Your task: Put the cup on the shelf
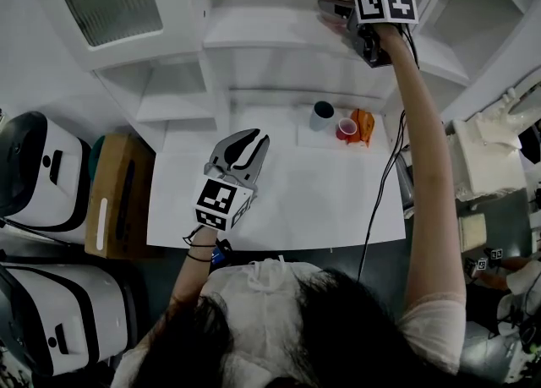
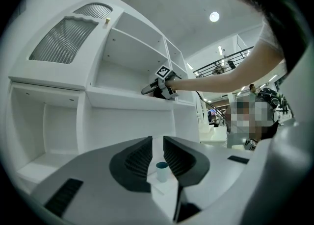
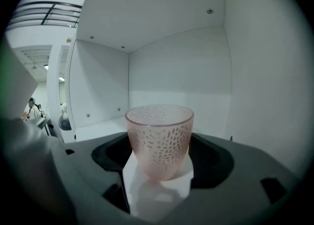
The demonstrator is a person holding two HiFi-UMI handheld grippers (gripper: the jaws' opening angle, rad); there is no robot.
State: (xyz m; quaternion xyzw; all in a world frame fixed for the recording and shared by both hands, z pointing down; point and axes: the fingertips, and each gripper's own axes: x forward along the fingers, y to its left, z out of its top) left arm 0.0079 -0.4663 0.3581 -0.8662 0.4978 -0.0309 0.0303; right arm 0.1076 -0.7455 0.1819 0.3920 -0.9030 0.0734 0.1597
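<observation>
A pink dotted glass cup [image 3: 159, 131] stands upright between the jaws of my right gripper [image 3: 160, 153], which is shut on it, inside an upper white shelf compartment [image 3: 176, 72]. In the head view the right gripper [image 1: 340, 13] is raised at arm's length into the upper shelf [image 1: 262, 31], and only a bit of the cup [image 1: 331, 2] shows. The left gripper view shows the right gripper [image 2: 156, 89] at that shelf's edge. My left gripper [image 1: 254, 143] hovers over the white table [image 1: 279, 200], jaws nearly together and empty.
At the table's back a white tray [image 1: 308, 137] holds a dark teal cup [image 1: 322, 114], a red cup [image 1: 347, 129] and an orange item [image 1: 363, 124]. The teal cup [image 2: 162, 171] shows between the left fingers. White machines [image 1: 38, 166] and a wooden box [image 1: 118, 196] stand left.
</observation>
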